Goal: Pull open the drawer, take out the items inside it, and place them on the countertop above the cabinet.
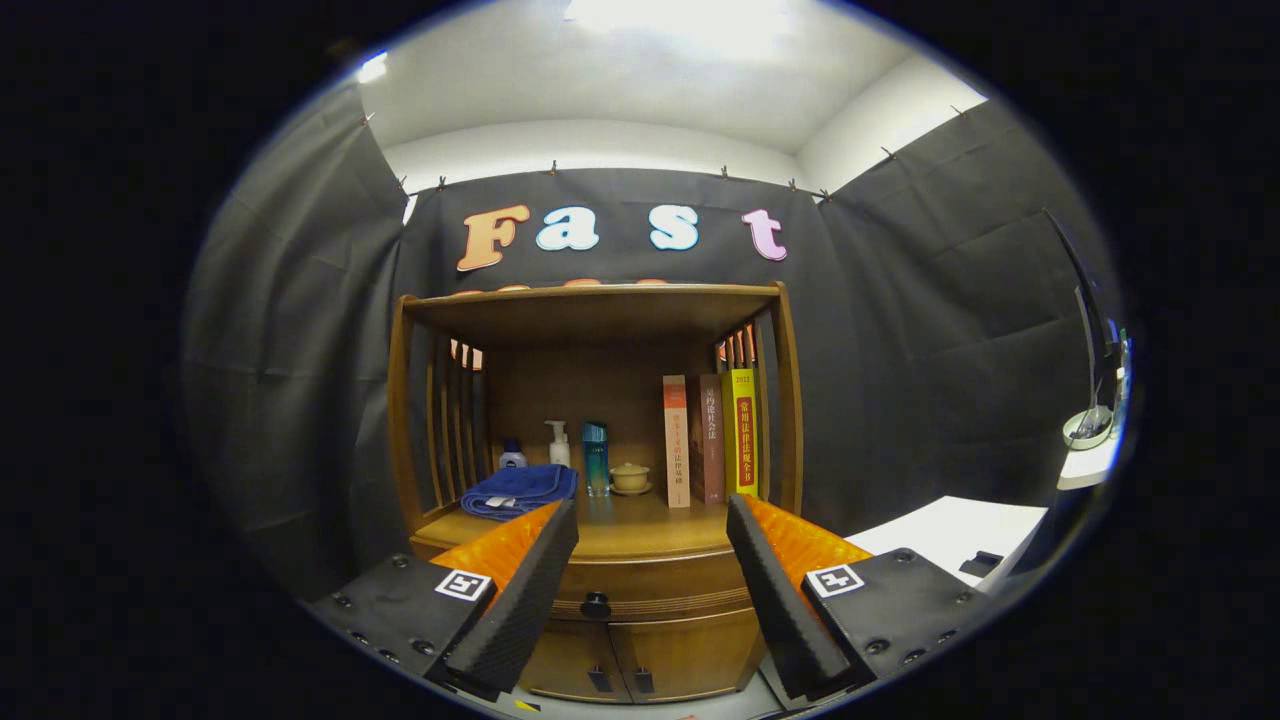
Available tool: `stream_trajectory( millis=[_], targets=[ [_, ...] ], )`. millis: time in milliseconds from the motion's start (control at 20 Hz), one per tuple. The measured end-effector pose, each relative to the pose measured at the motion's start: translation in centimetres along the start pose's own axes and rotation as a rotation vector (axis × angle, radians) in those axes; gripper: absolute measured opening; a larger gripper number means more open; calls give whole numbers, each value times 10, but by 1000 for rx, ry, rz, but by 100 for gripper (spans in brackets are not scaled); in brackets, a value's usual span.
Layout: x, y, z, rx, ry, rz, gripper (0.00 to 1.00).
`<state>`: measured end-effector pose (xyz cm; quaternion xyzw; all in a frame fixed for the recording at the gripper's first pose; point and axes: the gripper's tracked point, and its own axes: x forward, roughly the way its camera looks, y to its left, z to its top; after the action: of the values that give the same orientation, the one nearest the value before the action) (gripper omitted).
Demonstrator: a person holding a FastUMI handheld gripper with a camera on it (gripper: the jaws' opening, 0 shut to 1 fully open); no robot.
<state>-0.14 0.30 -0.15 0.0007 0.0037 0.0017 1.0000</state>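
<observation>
Drawer (640, 590) shut, set in the wooden cabinet (600, 640) front under the counter (640, 535), its dark round knob (596, 605) just ahead of the tool (650, 525), nearer the left finger. Tool wide, holding nothing; fingers (530, 580) spread to either side of the drawer front, apart from it. Two small doors (620, 660) below the drawer, both closed. On the counter, under a wooden shelf frame (590, 300): folded blue towel (520, 490) at left, small bottle (512, 455) and white pump bottle (558, 443) behind it, tall blue-green bottle (595, 455), small lidded cup on saucer (630, 478), three upright books (710, 438) at right. White table (950, 535) beside the cabinet, well to the right.
</observation>
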Motion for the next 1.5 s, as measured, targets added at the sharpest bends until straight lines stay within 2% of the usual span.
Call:
stream_trajectory(
  millis=[750, 1050, 1250, 1500],
  targets=[
    [5, 8, -18, 4, 15, 16, 99],
    [20, 36, -75, -9, 63, 71, 99],
    [26, 55, -130, 67, 99, 103, 99],
    [42, 54, -197, 132, 131, 96, 99]
  ],
)
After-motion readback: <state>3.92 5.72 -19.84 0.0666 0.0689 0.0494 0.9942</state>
